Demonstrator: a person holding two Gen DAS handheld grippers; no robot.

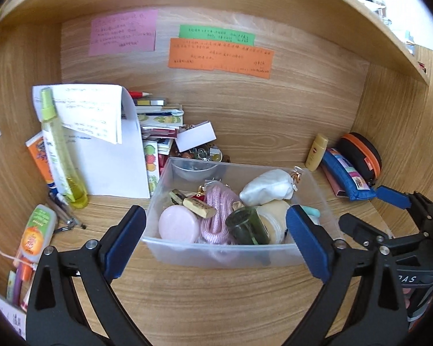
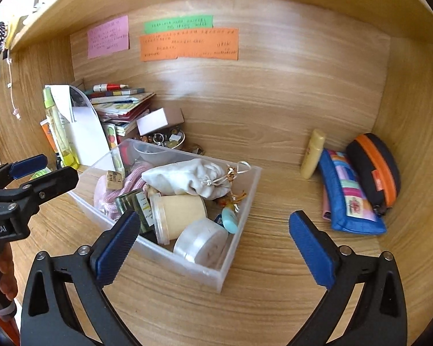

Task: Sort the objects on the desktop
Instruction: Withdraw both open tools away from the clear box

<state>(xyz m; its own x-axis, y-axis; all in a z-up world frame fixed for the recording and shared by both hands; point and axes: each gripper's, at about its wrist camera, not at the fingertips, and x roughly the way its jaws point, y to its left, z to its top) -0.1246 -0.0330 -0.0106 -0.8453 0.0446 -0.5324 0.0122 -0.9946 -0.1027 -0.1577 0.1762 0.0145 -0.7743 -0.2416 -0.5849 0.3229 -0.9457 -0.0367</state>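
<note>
Bin (image 1: 233, 255) sits on the wooden desk (image 1: 216, 302), clear thin plastic, straight-walled, already crowded with small things. My left gripper (image 1: 216, 240) hangs in front of it with jaws spread wide, nothing between the pads. My right gripper (image 2: 215, 243) is the same, gaping and empty, near the bin's right corner. I judge both stand free for the next pick.

Inside lie a soft white pouch (image 2: 187, 178) tied with cord, a pink braided rope (image 1: 216, 216), a round pink tin (image 1: 179, 226), a dark glass jar (image 1: 246, 225) and a cream tub (image 2: 180, 213) on its side.

Unsorted against the right wall: a smooth yellow tube (image 2: 313, 154), a blue fabric case (image 2: 349, 196) and a hard black case (image 2: 373, 170) with an orange zip, leaning together.
</note>
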